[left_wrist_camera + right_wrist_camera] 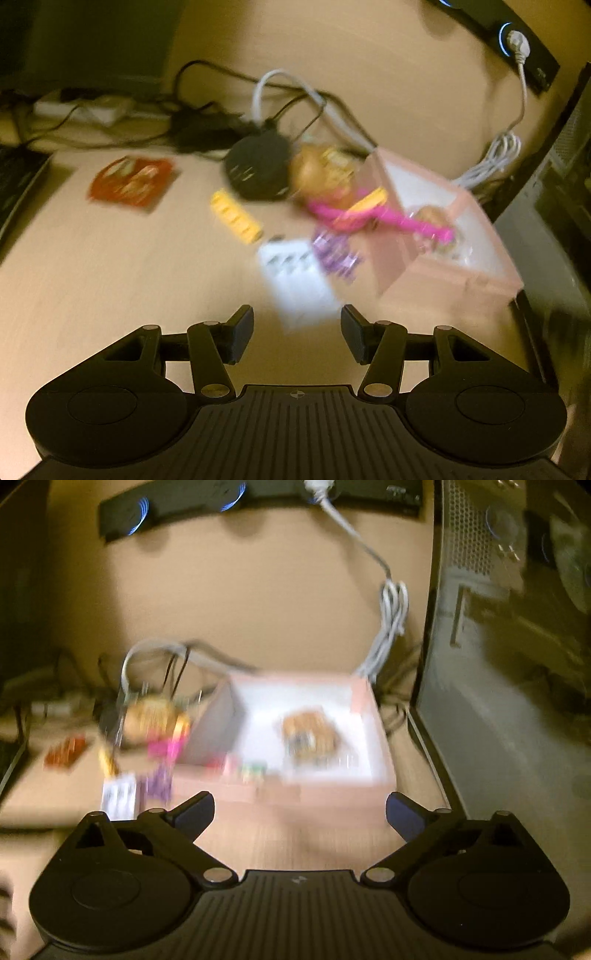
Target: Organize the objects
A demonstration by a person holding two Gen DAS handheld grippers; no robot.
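We log a pink box [332, 797] holding one orange packet [308, 731], loose packets left of it, our right gripper [300, 814] wide and empty, our left gripper [297, 334] half-spread, empty.

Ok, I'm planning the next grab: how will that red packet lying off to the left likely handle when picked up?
The red packet lies flat on the desk, so it is probably thin, light and floppy. With its edges so low, the tool may slide it rather than lift it. The blur hides its surface, so slipperiness is unclear.
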